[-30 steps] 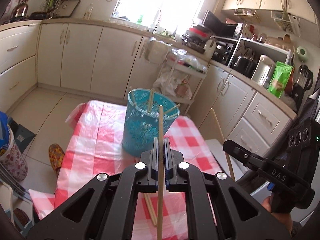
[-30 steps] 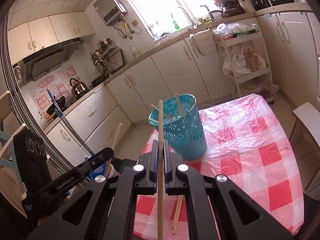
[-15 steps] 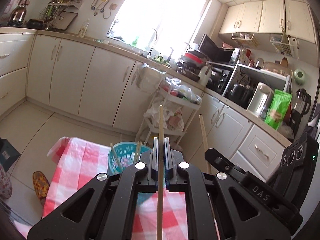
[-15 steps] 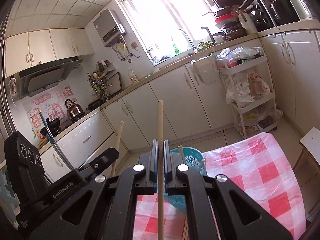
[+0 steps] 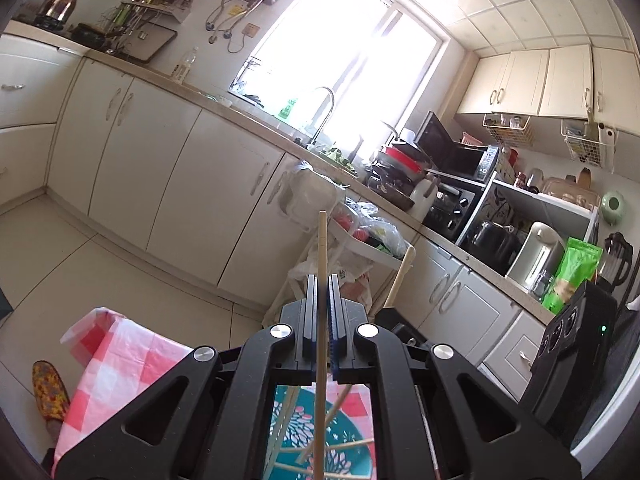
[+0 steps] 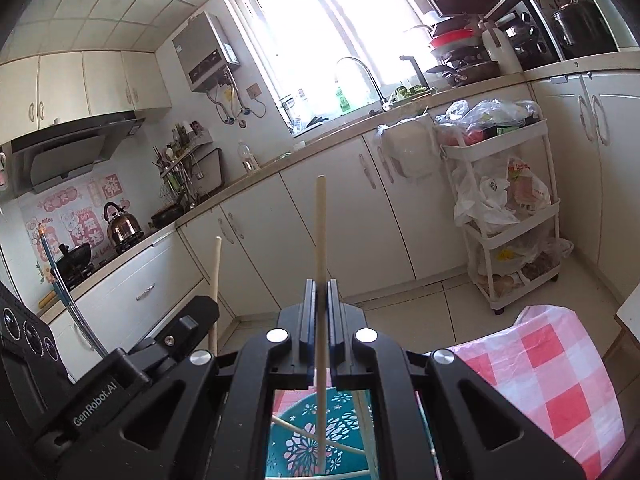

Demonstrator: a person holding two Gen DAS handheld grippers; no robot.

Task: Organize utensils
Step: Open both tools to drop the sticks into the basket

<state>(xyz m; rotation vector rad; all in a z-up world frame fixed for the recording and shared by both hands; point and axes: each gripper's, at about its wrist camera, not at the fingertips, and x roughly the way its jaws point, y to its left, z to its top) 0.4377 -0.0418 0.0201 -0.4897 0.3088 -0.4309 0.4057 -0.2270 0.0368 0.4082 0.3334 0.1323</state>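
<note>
My left gripper (image 5: 321, 284) is shut on a wooden chopstick (image 5: 321, 256) held upright, its lower end reaching down into the teal perforated basket (image 5: 340, 436) seen between the gripper arms. My right gripper (image 6: 320, 288) is shut on another wooden chopstick (image 6: 320, 232), also upright, its lower end inside the same basket (image 6: 304, 440). Several chopsticks lie in the basket. Each gripper shows beside the other: the right one in the left wrist view (image 5: 400, 320), the left one in the right wrist view (image 6: 180, 320).
The basket stands on a table with a red-and-white checked cloth (image 6: 552, 376), also in the left wrist view (image 5: 116, 356). White kitchen cabinets (image 5: 168, 168), a white trolley with bags (image 6: 508, 216) and a slipper on the floor (image 5: 50, 392) surround the table.
Both grippers have risen and moved over the basket, tilting upward. The basket has dropped from the middle of each view to below the grippers, and the chopstick ends now reach into it.
</note>
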